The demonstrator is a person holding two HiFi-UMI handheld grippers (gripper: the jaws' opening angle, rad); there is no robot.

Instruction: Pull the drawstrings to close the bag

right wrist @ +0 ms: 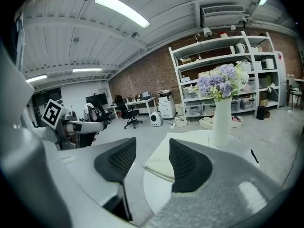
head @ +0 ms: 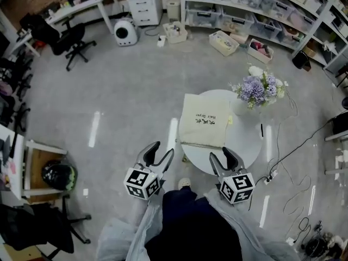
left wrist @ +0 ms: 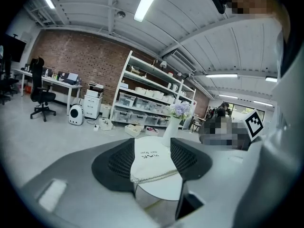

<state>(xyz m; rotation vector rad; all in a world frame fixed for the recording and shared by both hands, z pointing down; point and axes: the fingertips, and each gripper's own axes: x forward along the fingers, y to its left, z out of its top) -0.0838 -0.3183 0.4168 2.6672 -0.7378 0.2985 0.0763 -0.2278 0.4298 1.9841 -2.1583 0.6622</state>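
A cream drawstring bag with small print lies flat on the round white table, its near edge overhanging the table's left side. It also shows between the jaws as the bag in the left gripper view and the bag in the right gripper view. My left gripper hangs open off the table's near left, short of the bag. Over the table's near edge my right gripper is open too, with nothing held.
A white vase of purple flowers stands at the table's far right, also seen as the vase. A black pen lies by it. Cables trail on the floor to the right. Shelving, bins and office chairs sit farther off.
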